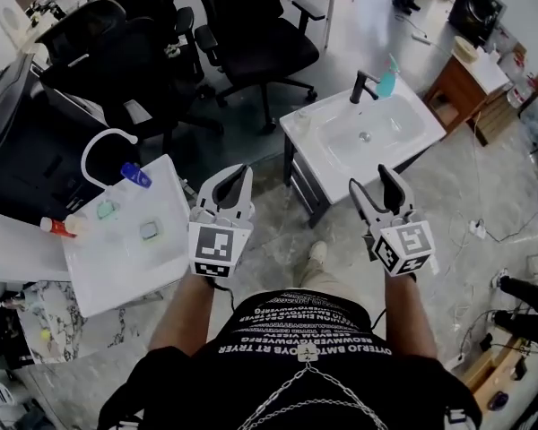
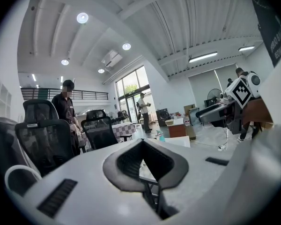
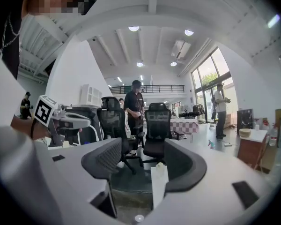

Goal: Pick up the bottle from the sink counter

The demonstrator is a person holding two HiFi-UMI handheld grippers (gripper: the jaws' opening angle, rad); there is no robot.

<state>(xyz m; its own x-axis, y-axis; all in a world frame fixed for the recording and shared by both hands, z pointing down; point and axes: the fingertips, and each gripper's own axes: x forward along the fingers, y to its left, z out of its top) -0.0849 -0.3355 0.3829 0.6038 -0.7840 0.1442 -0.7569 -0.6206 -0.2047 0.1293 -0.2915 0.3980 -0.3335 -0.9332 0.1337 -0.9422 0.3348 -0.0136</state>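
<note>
A blue bottle lies on the white sink counter at the left, near its white arched tap. An orange-capped bottle lies at that counter's left edge. A teal spray bottle stands by the black tap of a second white sink ahead. My left gripper is held in the air between the two sinks, shut with nothing in it. My right gripper hovers near the second sink's front edge, open with nothing held.
Black office chairs stand beyond both sinks, and a dark cabinet is at the far left. A wooden side table sits to the right. Cables lie on the marble floor. People stand farther back in both gripper views.
</note>
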